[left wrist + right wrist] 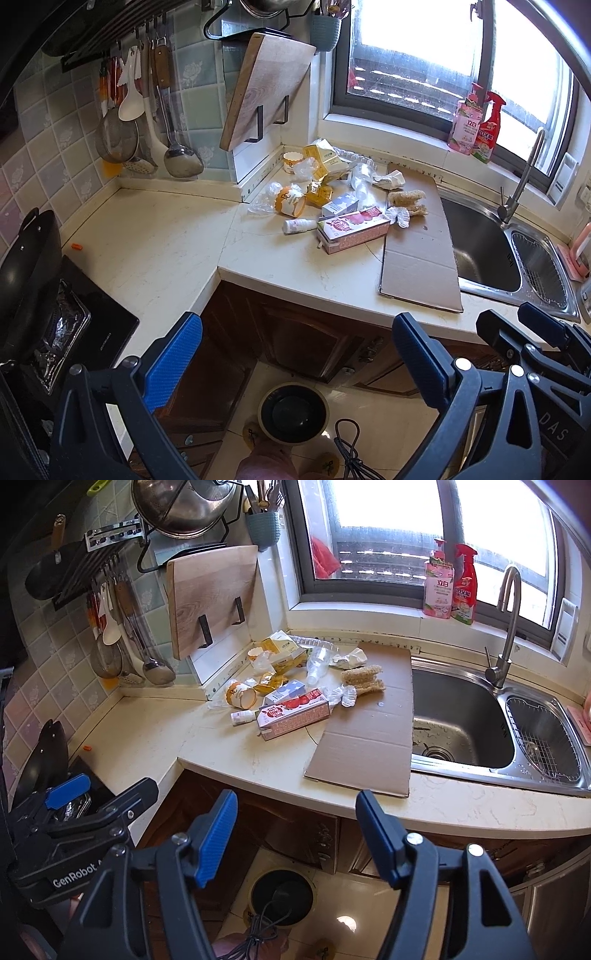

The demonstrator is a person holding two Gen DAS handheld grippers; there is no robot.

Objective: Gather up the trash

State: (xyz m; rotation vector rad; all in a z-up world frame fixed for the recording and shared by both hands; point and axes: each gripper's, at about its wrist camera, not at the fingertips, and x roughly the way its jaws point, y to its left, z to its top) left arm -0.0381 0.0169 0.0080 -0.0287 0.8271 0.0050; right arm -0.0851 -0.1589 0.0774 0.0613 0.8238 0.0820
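We hold our left gripper off the counter's front edge with its blue pads spread wide and nothing between them, and we judge that this keeps it ready for a first grab. The landmark for the trash is the pink juice carton, which lies on its side near the middle of the counter. Just left of the carton a small white bottle lies tipped over; behind the carton sit an orange-rimmed paper cup, yellow wrappers, a crushed clear plastic bottle and a yellow box. Right of the carton, a flat cardboard sheet runs to the sink's rim, carrying loofah scraps, probably to keep mess off the stone. Our right gripper likewise hangs short of the counter, spread open and empty. Below the carton, on the floor between both tools, a round bin stands open, placed, we think, so pieces can drop straight in.
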